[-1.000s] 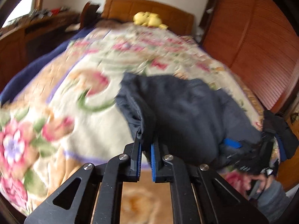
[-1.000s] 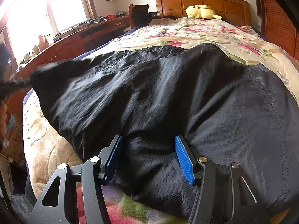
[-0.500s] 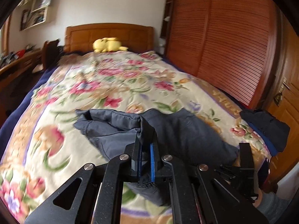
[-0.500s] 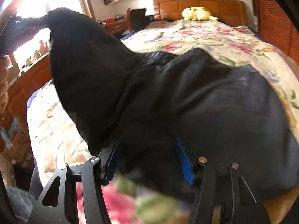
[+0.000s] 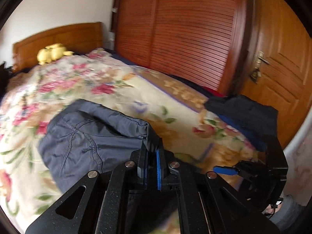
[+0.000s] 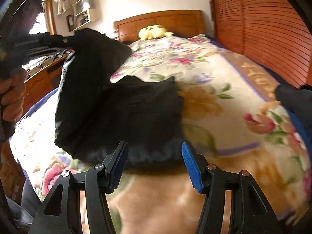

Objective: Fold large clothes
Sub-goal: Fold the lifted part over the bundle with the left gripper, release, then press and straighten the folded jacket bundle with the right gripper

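Observation:
A dark navy garment with stitched seams lies doubled on the flowered blanket. My left gripper is shut on one of its corners, which stands up between the pads. In the right wrist view the same gripper is raised at the upper left, with the garment hanging from it down to the bed. My right gripper stands open low over the bed's near edge; the garment's gathered hem lies between its wide-set blue pads. It also shows at the right of the left wrist view.
A small pile of folded dark and blue clothes sits at the bed's right edge. A yellow plush toy lies by the wooden headboard. Slatted wardrobe doors and a room door stand to the right, a desk to the left.
My left gripper has lifted its garment corner and carried it across to the right, doubling the garment over. The right gripper has shifted along the bed's edge with its jaws equally wide.

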A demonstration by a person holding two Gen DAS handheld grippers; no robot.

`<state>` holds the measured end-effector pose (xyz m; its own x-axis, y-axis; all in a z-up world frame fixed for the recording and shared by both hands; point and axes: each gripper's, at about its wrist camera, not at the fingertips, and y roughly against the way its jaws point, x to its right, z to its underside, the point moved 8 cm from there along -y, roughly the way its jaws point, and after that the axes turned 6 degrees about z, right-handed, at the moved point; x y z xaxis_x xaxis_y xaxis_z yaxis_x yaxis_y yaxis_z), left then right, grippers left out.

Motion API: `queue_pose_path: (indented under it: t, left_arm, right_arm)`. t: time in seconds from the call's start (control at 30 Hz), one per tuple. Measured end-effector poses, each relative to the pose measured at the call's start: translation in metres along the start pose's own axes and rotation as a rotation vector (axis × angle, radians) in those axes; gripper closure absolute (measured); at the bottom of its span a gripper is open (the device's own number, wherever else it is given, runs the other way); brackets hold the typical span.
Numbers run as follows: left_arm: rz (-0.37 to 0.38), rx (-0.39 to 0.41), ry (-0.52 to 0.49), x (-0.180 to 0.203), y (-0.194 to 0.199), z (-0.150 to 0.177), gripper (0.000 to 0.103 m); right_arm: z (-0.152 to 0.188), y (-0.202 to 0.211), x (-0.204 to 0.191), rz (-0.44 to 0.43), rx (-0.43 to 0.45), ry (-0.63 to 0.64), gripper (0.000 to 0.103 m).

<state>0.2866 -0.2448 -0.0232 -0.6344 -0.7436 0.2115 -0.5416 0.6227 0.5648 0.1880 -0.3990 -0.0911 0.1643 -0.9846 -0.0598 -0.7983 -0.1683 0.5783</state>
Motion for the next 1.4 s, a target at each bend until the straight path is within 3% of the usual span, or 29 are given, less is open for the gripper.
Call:
queue_pose_path:
  t: [0.1, 0.2, 0.27, 0.47, 0.63, 0.77, 0.97, 1.13, 1.4]
  left_arm:
    - [0.018, -0.065, -0.026, 0.017, -0.025, 0.013, 0.097]
    - [-0.013, -0.142, -0.037, 0.019, -0.044, 0.033, 0.096]
    - [-0.04, -0.15, -0.042, 0.017, -0.042, 0.038, 0.096]
    - [-0.071, -0.082, -0.032, 0.008, -0.008, 0.025, 0.087]
    - [-0.108, -0.023, -0.023, -0.01, 0.03, 0.017, 0.073]
    - [-0.144, 0.006, -0.003, -0.033, 0.058, 0.021, 0.069]
    - [-0.208, 0.032, 0.058, -0.073, 0.094, 0.044, 0.043]
    - [-0.256, 0.03, 0.107, -0.103, 0.113, 0.068, 0.036]
    - [-0.329, 0.037, 0.174, -0.143, 0.144, 0.1, 0.035]
  right_arm:
    - [0.005, 0.01, 0.007, 0.016, 0.008, -0.023, 0.044]
    - [0.007, 0.012, 0.008, 0.022, 0.002, -0.027, 0.044]
    - [0.008, 0.011, 0.004, 0.021, -0.001, -0.022, 0.044]
    - [-0.004, 0.011, 0.005, -0.001, 0.013, -0.001, 0.044]
    - [-0.02, 0.01, -0.003, -0.025, 0.042, 0.012, 0.044]
    - [-0.033, 0.008, -0.014, -0.037, 0.063, 0.03, 0.044]
    - [-0.057, 0.007, -0.038, -0.061, 0.095, 0.06, 0.044]
    - [-0.079, 0.003, -0.067, -0.083, 0.117, 0.12, 0.044]
    - [-0.099, -0.029, -0.088, -0.106, 0.09, 0.19, 0.044]
